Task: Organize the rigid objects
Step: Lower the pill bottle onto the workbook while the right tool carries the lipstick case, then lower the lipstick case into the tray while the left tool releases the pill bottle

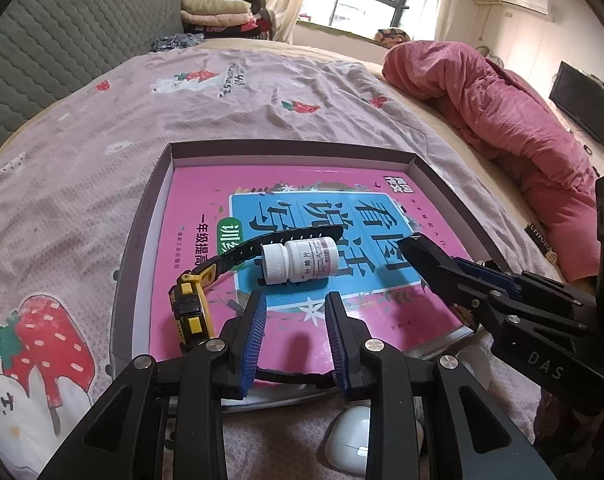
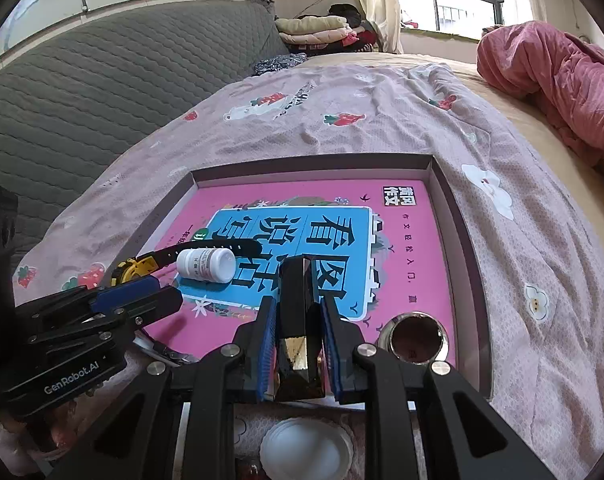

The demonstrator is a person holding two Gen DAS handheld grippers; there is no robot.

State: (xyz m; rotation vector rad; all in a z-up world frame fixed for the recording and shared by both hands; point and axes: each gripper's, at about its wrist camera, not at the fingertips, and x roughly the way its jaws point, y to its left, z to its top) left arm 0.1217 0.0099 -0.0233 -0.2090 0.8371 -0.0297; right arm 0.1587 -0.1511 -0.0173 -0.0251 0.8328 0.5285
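A shallow box (image 1: 286, 148) on the bed holds a pink and blue book (image 1: 206, 200). On the book lie a white pill bottle (image 1: 300, 260) on its side and a black and yellow watch (image 1: 194, 308). My left gripper (image 1: 296, 298) hovers just short of the bottle, open, with nothing between its blue pads. My right gripper (image 2: 298, 300) is shut on a black faceted bar (image 2: 298, 280) with gold glints, held low over the book (image 2: 401, 208) to the right of the bottle (image 2: 208, 264). It also enters the left wrist view from the right, where the right gripper (image 1: 461, 280) carries the bar (image 1: 421, 248).
A shiny metal cup (image 2: 415, 336) stands in the box's near right corner. A white round lid (image 2: 305, 448) and a white case (image 1: 349, 440) lie on the strawberry-print sheet (image 1: 102, 160) in front of the box. A pink quilt (image 1: 501, 100) is bunched at the right.
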